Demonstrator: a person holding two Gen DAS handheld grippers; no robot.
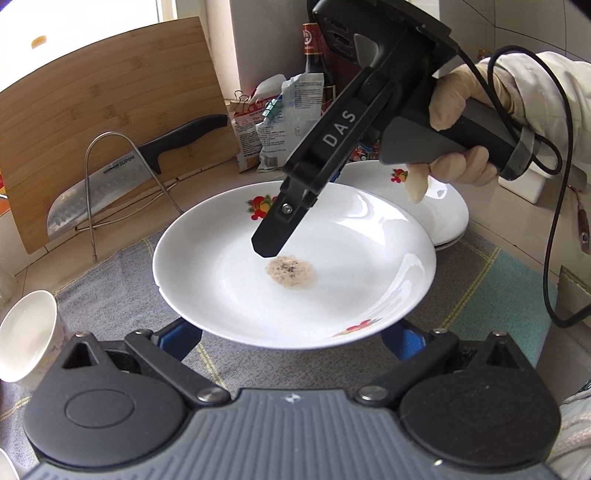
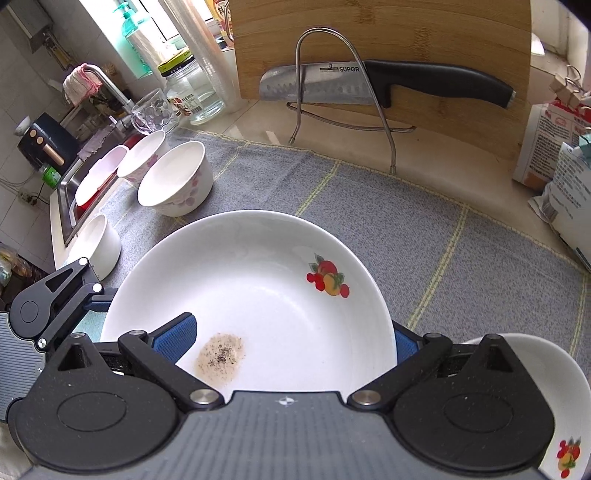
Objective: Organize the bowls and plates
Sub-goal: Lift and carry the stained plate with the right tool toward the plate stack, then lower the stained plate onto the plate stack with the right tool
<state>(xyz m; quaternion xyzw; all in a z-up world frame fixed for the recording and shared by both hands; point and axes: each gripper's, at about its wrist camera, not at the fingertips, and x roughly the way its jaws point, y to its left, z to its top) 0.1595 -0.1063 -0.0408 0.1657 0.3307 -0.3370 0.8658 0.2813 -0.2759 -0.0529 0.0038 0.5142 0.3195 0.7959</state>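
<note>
plate held over the mat, bound for the stack

left gripper (image 1: 291, 332) and right gripper (image 2: 291, 343) each straddle the stained plate (image 1: 295, 273)'s rim; how tightly, i cannot tell. next, judged: set it gently on the stacked plates (image 1: 443, 206) to the right.

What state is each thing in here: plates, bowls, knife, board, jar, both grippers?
Front plate, face up, brown speckled stain.
Rear plates, stacked, face up.
Bowls, upright, empty.
Knife, resting across wire rack.
Board, standing on edge.
Jar, lid on.
Left gripper, jaws open, at plate rim.
Right gripper, jaws open, astride plate rim.
</note>
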